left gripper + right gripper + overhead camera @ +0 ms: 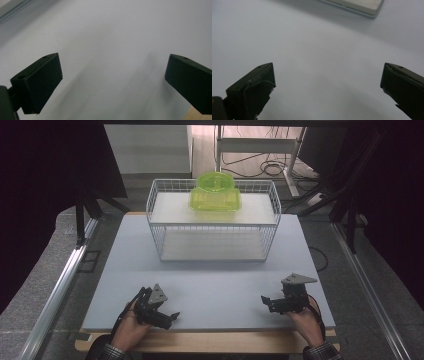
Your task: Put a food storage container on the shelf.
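Unmarked green container [215, 193], white basket [156, 220]

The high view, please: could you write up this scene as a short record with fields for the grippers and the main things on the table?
left gripper: open, holds nothing, low over the near left of the table
right gripper: open, holds nothing, low over the near right of the table
table: pale grey top, bare between the grippers
wire basket: white, at the far middle of the table, with a white shelf across it
green container: see-through yellow-green plastic, on the basket's shelf
distance: both grippers well short of the basket
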